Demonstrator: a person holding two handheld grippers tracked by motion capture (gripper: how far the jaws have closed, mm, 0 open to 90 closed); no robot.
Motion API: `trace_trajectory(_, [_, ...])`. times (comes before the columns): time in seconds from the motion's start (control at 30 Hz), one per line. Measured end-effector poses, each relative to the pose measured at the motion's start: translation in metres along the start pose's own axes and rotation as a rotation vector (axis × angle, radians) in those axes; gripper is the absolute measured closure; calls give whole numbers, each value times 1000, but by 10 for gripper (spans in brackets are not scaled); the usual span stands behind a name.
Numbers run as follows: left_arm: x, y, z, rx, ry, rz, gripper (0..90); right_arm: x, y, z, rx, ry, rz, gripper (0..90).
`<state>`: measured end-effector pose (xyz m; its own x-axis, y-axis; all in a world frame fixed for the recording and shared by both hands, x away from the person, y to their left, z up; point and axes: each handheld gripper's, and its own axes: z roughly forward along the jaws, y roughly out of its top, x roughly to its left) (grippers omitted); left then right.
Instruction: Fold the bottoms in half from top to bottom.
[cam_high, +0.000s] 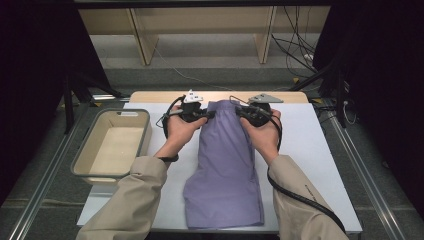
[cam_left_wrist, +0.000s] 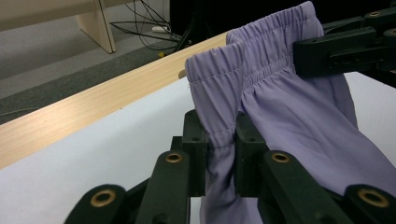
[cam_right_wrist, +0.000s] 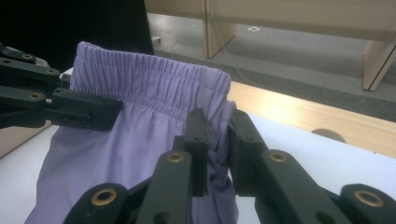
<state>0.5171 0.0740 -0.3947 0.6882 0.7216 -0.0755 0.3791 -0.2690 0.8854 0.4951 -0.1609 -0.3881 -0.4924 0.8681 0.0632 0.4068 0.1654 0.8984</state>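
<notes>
Even, soft overhead light falls on the table; its surroundings lie in darkness. Shadows are faint. Both gripper views look slightly soft.

A white table top is seen across the middle of the high view, edged along its far side by a strip of pale wood. At the upper centre of the frame a light wooden shelf unit is stood on a grey floor, its upright panels reaching down to it. Loose black cables are trailed over the floor at the upper right (a white cable is also run across the centre). Both upper corners are hung with black drapes. Metal rails are laid along the lower left and right edges. The scene is evenly lit from above.
</notes>
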Motion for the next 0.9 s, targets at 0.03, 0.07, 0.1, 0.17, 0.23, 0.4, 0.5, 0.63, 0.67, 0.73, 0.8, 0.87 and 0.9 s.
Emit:
trace_trajectory(0.03, [0,1,0,0,-1,1,776,0,1,0,-3,1,-3,800])
trace_trajectory(0.07, [0,1,-1,-1,0,2,776,0,1,0,-4,1,-2,800])
trace_trajectory(0.1, [0,2,-1,-3,2,3,775,-1,2,-1,-9,2,-5,799])
trace_trajectory(0.17, [1,3,-1,-11,3,1,776,-1,3,-1,-15,1,-9,799])
trace_trajectory(0.23, [1,5,-2,-13,5,5,776,0,4,-2,-22,0,-17,799])
trace_trajectory(0.4, [0,8,-2,-19,5,10,776,-2,6,-2,-32,-3,-22,799])
trace_trajectory(0.5, [0,9,-3,-19,4,15,776,-2,7,-3,-34,-1,-22,798])
trace_trajectory(0.63, [0,11,-3,-24,7,19,776,-2,8,-3,-39,-1,-24,798])
trace_trajectory(0.67, [0,11,-3,-23,8,22,776,-2,9,-4,-39,-1,-23,798])
trace_trajectory(0.73, [0,12,-4,-23,9,23,776,-2,9,-4,-43,-5,-27,798])
trace_trajectory(0.8, [0,14,-4,-28,11,26,776,-2,11,-4,-47,-3,-30,798])
trace_trajectory(0.87, [0,15,-5,-31,12,27,776,-2,12,-5,-49,-4,-30,798])
trace_trajectory(0.9, [0,16,-5,-33,14,30,776,-2,13,-5,-53,-3,-31,798])
